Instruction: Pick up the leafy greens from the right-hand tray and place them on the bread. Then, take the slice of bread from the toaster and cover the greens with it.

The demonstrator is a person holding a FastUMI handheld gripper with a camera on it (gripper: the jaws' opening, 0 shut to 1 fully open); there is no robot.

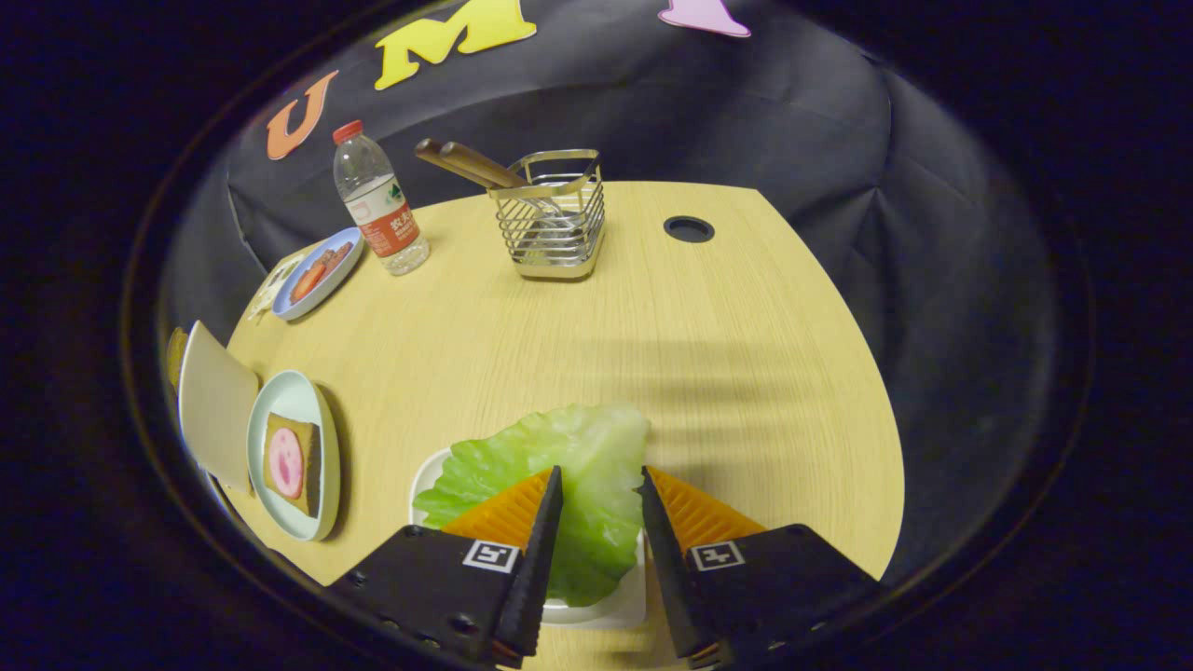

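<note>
Gripper view: gripper [601, 480] open, fingers straddling the leafy greens [559, 475] on the white tray [610, 610] at the bench's [652, 317] near edge. Close gently mid-leaf before lifting.

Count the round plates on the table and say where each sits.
2. One pale green plate with the topped bread, left of the gripper; one blue plate farther back beside the water bottle. The open gripper straddles the leafy greens.
</note>
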